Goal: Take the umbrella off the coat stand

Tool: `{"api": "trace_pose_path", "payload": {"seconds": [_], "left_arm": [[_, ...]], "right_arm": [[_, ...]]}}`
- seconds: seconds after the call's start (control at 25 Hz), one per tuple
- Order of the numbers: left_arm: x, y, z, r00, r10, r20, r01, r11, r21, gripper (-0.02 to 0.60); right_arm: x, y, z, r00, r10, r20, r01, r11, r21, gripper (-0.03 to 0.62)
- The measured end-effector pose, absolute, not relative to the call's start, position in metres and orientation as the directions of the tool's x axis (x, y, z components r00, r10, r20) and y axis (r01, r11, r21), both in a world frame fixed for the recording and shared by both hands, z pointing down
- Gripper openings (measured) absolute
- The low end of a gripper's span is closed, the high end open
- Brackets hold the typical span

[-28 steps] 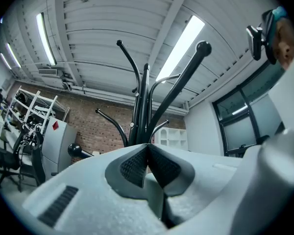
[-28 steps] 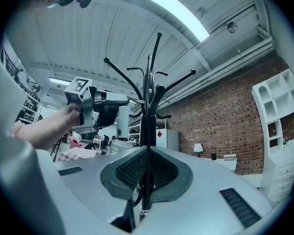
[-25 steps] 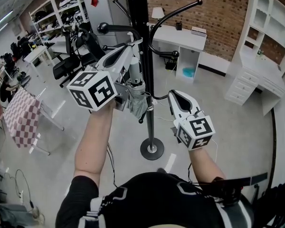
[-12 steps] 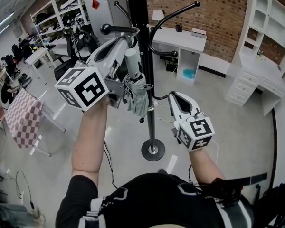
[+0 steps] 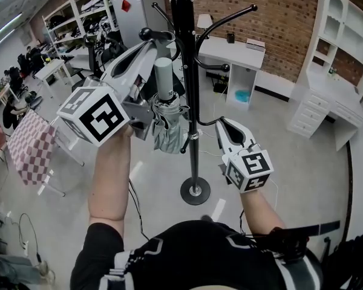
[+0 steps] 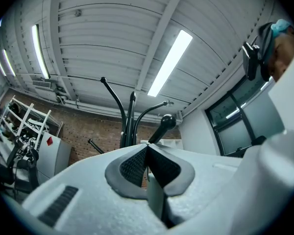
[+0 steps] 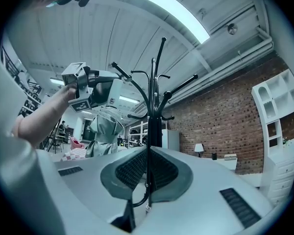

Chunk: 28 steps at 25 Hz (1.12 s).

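In the head view a folded grey umbrella (image 5: 165,125) with a pale cylindrical handle hangs just left of the black coat stand's pole (image 5: 191,101). It is level with the stand's lower hooks. My left gripper (image 5: 149,45) is raised beside the upper hooks and is shut on the umbrella, whose top sits against its jaws. In the left gripper view the left gripper (image 6: 147,153) shows closed pads, a pale piece low between them, and the stand (image 6: 130,121) beyond. My right gripper (image 5: 227,125) is shut and empty, low and right of the pole. In the right gripper view the umbrella (image 7: 105,129) hangs below the left gripper (image 7: 115,89).
The stand's round base (image 5: 195,191) rests on the grey floor in front of me. A white desk (image 5: 242,50) stands behind it, white cabinets (image 5: 327,95) at the right. A checkered cloth (image 5: 27,147) and shelves (image 5: 78,17) are on the left.
My left gripper has risen and drifted left with the umbrella, which now hangs higher and clearer of the pole. The right gripper has stayed where it was.
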<state>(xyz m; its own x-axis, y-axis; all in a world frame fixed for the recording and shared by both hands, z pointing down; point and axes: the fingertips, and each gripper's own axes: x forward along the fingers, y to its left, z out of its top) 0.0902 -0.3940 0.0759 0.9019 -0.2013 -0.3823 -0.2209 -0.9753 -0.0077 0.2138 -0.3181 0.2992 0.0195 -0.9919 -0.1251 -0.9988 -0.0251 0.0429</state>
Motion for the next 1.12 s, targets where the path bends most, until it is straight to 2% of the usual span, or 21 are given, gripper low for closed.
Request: {"api": "trace_pose_path", "payload": {"seconds": [1.12], "left_arm": [[0.031,-0.334,0.057,0.904,-0.144,-0.404,-0.176,-0.983,-0.045,0.012]], "right_arm": [[0.15,-0.275,0.292,0.009,-0.989,-0.146,-0.998,-0.018,0.06,0.008]]}}
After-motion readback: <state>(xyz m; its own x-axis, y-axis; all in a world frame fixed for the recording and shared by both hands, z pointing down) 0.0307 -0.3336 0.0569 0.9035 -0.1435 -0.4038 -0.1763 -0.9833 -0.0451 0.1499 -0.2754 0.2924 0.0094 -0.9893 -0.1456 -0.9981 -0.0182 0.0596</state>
